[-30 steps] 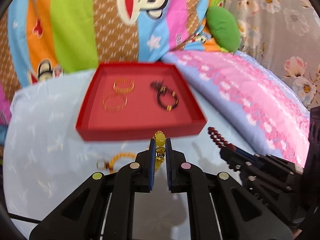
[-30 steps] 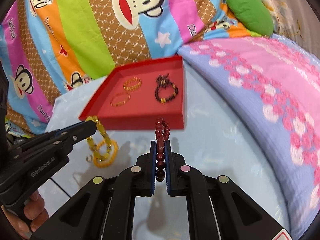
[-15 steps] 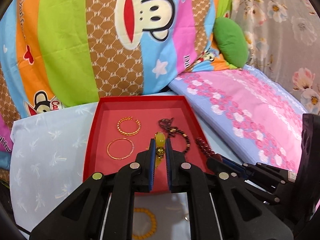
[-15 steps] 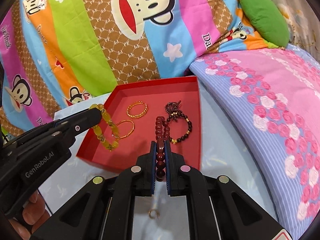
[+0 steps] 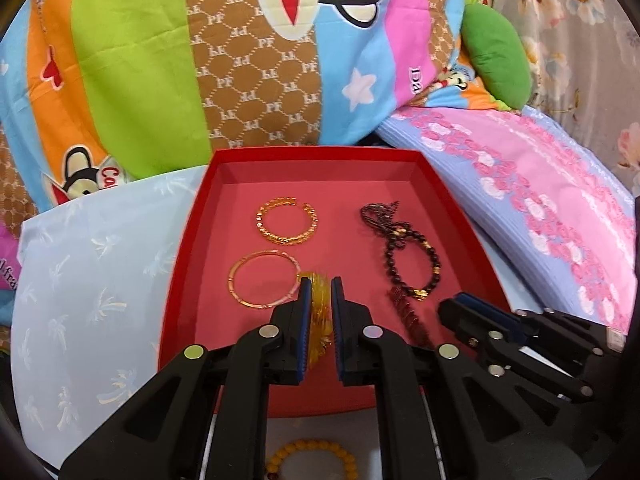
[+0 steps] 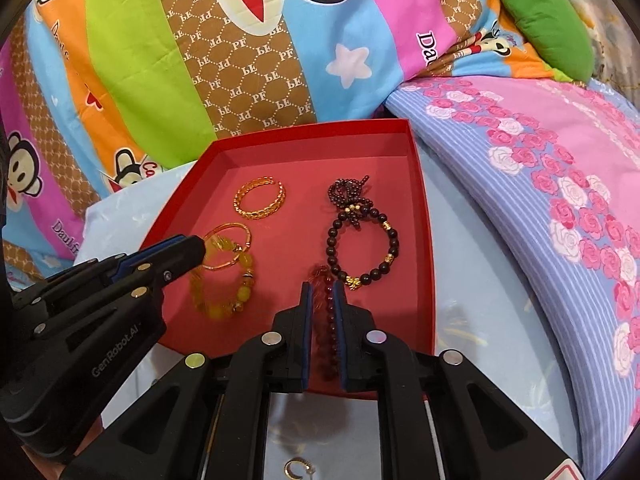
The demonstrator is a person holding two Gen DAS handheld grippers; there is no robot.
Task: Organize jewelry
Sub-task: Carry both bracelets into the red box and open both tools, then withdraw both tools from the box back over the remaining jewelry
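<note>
Both hand-held grippers are down over the red tray (image 5: 188, 264) at the same time. The left hand-held gripper (image 5: 320, 292) is clamped on a yellow bead bracelet (image 6: 224, 280); from its own camera you only see a blurry yellow bit between the pads, but the right wrist view shows the loop hanging from its tips and draped onto the tray floor, over the edge of the thin gold bangle (image 5: 264, 278).

The right hand-held gripper (image 6: 323, 292) has a dark red bead bracelet (image 6: 326, 320) running between its fingers. Its jaws have just been opening a bit, and I can't tell whether the pads are pressing on the beads or not. The far end of the strand lies blurred on the tray, just beside the black bead bracelet (image 6: 362, 240).

Already in the tray: a patterned gold cuff (image 5: 286, 220) toward the back left, the thin bangle in front of it, and the black bead bracelet with gold spacers on the right.

Outside the tray, on the pale blue cloth (image 5: 92, 264), there's another yellow bead bracelet (image 5: 312, 460) and a small gold ring (image 6: 298, 468).
</note>
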